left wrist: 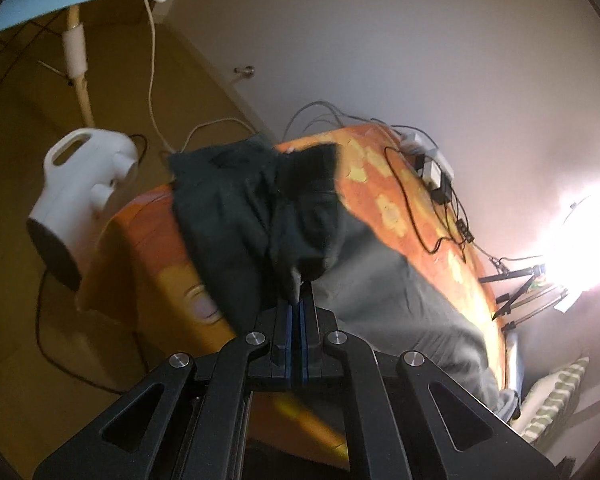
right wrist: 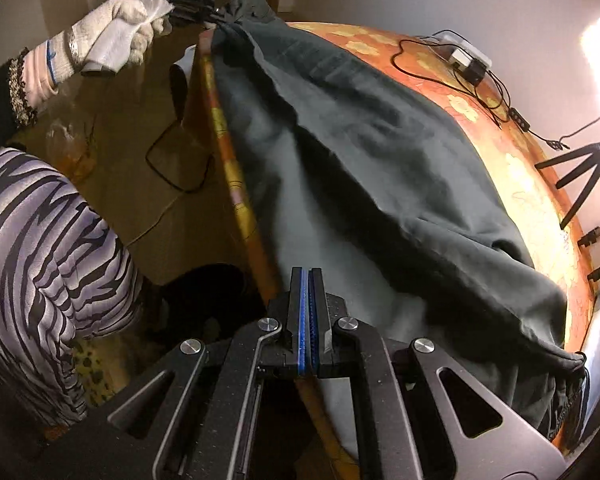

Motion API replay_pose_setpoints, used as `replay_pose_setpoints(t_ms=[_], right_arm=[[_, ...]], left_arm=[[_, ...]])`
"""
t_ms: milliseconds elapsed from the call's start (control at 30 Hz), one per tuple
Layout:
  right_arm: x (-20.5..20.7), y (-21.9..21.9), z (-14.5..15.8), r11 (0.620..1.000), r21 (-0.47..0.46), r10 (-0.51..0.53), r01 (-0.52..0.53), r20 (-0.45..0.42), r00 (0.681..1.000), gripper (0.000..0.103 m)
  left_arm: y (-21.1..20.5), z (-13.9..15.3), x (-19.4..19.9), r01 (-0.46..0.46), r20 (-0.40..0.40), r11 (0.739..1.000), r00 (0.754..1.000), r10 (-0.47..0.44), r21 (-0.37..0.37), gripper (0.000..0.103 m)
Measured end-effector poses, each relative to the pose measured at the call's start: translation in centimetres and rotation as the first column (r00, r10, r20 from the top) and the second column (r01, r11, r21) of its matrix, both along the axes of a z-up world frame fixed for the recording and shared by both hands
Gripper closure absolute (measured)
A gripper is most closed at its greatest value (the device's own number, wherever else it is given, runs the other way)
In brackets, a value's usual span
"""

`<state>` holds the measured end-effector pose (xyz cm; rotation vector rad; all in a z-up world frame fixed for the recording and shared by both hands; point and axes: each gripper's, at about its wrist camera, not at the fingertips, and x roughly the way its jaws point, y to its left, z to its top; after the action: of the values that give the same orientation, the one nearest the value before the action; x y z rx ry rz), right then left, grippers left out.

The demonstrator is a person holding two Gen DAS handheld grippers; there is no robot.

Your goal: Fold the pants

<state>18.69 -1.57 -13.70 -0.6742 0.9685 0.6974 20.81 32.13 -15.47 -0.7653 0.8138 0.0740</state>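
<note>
Orange patterned cloth is covering the worktop [right wrist: 512, 168], and the dark grey-green pants [right wrist: 380, 168] are lying spread across it, running along the near edge with one end bunching and hanging over the far right corner.

In the left wrist view, the left claw [left wrist: 297, 280] is pinching a gathered fold of the pants [left wrist: 260, 216], its blue-lined fingers pressed together with the fabric rising out of the tips. In the right wrist view, that same claw [right wrist: 216, 20] is showing at the far end of the worktop, gripped by a white-gloved left hand [right wrist: 112, 36] and lifting the pants' end.

Closer in, the right claw [right wrist: 308, 276] is hovering over the pants near the worktop edge with its fingers closed against each other; whether cloth is caught between them is not clear.

Black cables [right wrist: 460, 88] and white adapters [right wrist: 466, 56] are lying on the far side, with a tripod [right wrist: 580, 172] beside a bright lamp [left wrist: 580, 240]. A white jug [left wrist: 84, 184] is standing on the floor.
</note>
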Motion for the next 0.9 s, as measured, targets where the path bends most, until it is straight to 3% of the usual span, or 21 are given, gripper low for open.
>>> replay_pose_setpoints(t_ms=[200,300,367,433,567,700,767,800,833,900], right_arm=[[1.4,-1.6,1.9,0.992,0.067,-0.103,0.103,-0.004,0.995,0.100],[2.1,-4.0,2.8,0.974,0.116,-0.193,0.194,-0.015,0.981,0.099],[2.6,-6.6,3.7,0.946,0.167,-0.278,0.279,-0.025,0.960,0.077],[2.9,-9.0,4.3,0.915,0.207,-0.351,0.346,-0.014,0.936,0.063],[2.9,-14.4,5.4,0.838,0.255,-0.500,0.483,0.003,0.866,0.062],[2.5,-19.6,6.5,0.736,0.325,-0.627,0.594,-0.005,0.779,0.055],[2.0,-22.2,7.3,0.685,0.360,-0.679,0.633,0.003,0.734,0.052],[1.7,-23.3,7.7,0.660,0.377,-0.703,0.650,0.004,0.712,0.051],[1.4,-24.6,8.1,0.631,0.398,-0.727,0.666,0.001,0.687,0.050],[1.1,-26.6,8.6,0.591,0.423,-0.758,0.687,-0.001,0.652,0.049]], left_arm=[[0.8,0.3,-0.2,-0.012,0.000,0.999,1.000,0.012,0.037,0.099],[1.2,-0.1,-0.7,-0.027,-0.021,0.999,0.999,0.027,0.018,0.094],[1.4,-0.5,-1.4,-0.035,-0.028,0.999,0.999,0.037,0.040,0.092],[1.6,-0.4,-1.9,-0.037,-0.037,0.997,0.999,0.040,0.071,0.092],[1.1,2.3,-2.2,-0.004,-0.006,0.989,1.000,0.005,0.145,0.092],[-0.3,6.7,-1.2,0.083,0.032,0.977,0.995,-0.091,0.195,0.092],[-1.6,10.0,-0.1,0.145,0.037,0.960,0.987,-0.158,0.241,0.091],[-2.4,11.7,0.6,0.176,0.033,0.948,0.981,-0.191,0.264,0.087],[-3.4,13.8,1.4,0.206,0.026,0.933,0.975,-0.223,0.294,0.076],[-5.2,17.1,2.6,0.254,0.019,0.909,0.961,-0.276,0.331,0.075]])
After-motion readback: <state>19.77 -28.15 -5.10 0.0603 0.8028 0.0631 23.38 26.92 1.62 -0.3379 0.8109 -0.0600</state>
